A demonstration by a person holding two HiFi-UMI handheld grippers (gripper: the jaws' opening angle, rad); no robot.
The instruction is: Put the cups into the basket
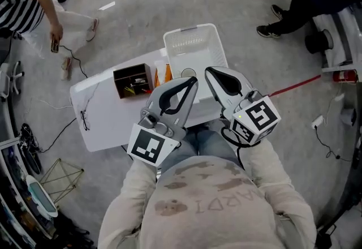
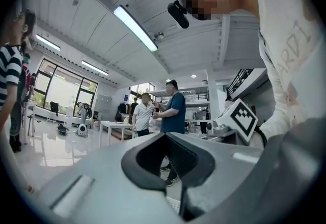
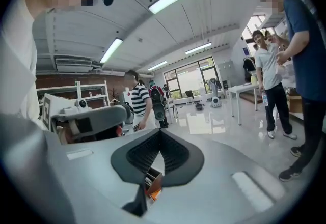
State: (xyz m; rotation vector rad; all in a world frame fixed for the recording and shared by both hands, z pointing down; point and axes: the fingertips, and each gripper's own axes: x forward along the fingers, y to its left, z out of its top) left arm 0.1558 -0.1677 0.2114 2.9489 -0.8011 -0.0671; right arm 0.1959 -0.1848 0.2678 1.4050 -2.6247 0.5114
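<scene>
Left gripper [image 1: 194, 80] and right gripper [image 1: 208, 71], closed, hang over the basket [image 1: 189, 29].

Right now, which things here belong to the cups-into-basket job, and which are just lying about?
Job: white basket; round white thing, perhaps a cup; left tool and right tool, both shut, empty.
Lying about: brown box; orange items beside it; thin dark cord.

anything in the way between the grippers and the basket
Nothing visible. The left gripper and right gripper hang just short of the basket, fingers together and empty. The brown box sits off to its left.
</scene>
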